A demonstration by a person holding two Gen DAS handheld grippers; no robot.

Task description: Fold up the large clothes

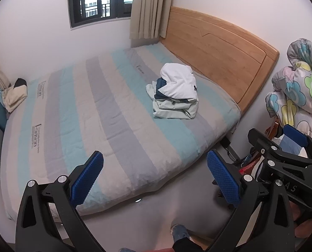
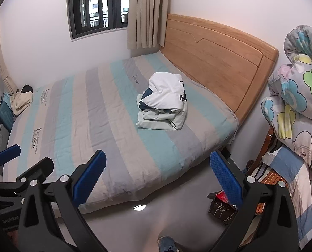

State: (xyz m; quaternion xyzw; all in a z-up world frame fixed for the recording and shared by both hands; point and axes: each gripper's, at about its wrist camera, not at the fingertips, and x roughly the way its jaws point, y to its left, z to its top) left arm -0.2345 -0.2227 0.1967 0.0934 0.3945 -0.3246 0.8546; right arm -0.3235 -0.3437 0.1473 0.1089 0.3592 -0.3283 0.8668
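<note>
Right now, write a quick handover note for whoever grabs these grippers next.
Left gripper: open, holding nothing, held above the foot of the bed.
Right gripper: open, holding nothing, beside the left one.
Clothes pile: heaped on the striped mattress near the wooden headboard; white garment on top, dark blue and pale green pieces under it. Neither gripper touches it.
Done: no flat, finished garment is visible.
Left: judging by this, reach the pile, pull one garment out, spread it flat, fold it.
</note>
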